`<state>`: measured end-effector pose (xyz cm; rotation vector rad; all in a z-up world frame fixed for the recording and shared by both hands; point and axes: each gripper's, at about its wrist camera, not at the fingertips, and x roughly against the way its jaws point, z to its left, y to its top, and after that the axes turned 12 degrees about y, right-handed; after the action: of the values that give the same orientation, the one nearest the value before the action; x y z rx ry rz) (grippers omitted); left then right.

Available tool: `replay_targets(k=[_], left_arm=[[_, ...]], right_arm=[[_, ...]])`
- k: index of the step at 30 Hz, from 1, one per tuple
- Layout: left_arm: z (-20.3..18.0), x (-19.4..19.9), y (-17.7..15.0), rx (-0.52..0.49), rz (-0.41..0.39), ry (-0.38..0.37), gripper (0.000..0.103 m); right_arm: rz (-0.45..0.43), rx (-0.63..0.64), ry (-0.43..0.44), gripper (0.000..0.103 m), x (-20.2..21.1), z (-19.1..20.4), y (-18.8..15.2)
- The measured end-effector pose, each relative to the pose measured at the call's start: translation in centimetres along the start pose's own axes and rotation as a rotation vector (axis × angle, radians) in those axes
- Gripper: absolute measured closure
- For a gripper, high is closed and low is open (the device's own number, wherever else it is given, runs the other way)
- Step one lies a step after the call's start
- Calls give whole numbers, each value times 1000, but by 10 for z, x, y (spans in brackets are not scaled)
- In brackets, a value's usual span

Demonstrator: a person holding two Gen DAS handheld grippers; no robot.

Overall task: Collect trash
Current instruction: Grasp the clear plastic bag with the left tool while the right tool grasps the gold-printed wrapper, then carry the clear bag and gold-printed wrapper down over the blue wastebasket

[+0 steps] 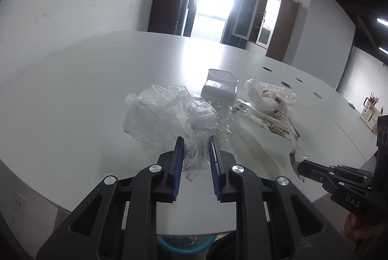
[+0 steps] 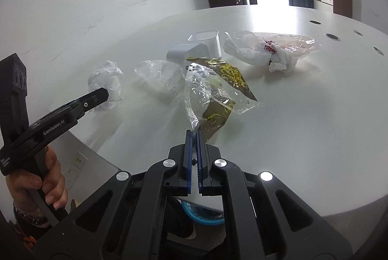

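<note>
Two grippers are clamped on film that is judged light, limp and slippery, best pinched at an edge: the left gripper on a clear bag, the right gripper on a gold wrapper, both on the table. Below the near edge a blue basket holds dark scraps; farther back an open white tub seems empty, beside a knotted bag.

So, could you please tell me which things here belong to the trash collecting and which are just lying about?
Job:
- left gripper, holding clear plastic wrap
- right gripper, shut on gold-printed wrapper
- tied plastic bag
- blue basket below the table edge

Lying about:
- white container
- wooden holder
- cabinet
</note>
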<state>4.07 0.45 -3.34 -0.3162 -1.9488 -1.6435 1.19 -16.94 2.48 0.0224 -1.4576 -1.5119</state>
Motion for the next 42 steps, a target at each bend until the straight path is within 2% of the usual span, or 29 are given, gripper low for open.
replay_targets(k=[4, 8, 12, 18, 23, 27, 31, 34, 42], left_arm=[[-2, 24, -11, -22, 1, -36, 83], [-1, 51, -21, -52, -31, -34, 83], [-2, 67, -35, -61, -24, -107, 83], [-7, 89, -55, -160, -52, -45, 83], [0, 103, -60, -168, -42, -64, 83], [7, 108, -67, -142, -19, -101, 83], [-3, 103, -82, -161, 12, -114, 83], [-10, 98, -96, -178, 44, -122, 83], [-20, 72, -140, -215, 182, -150, 83]], right_arm=[[-9, 20, 10, 100, 18, 8, -14], [-17, 20, 19, 100, 34, 8, -27], [-15, 78, 9, 101, 50, 20, -39], [16, 88, 35, 101, 63, 26, -64], [55, 104, 74, 101, 71, 35, -91], [89, 114, 95, 101, 78, 43, -111], [161, 79, 149, 101, 76, 48, -138], [203, 76, 158, 101, 70, 51, -154], [279, 54, 166, 101, 47, 43, -177]])
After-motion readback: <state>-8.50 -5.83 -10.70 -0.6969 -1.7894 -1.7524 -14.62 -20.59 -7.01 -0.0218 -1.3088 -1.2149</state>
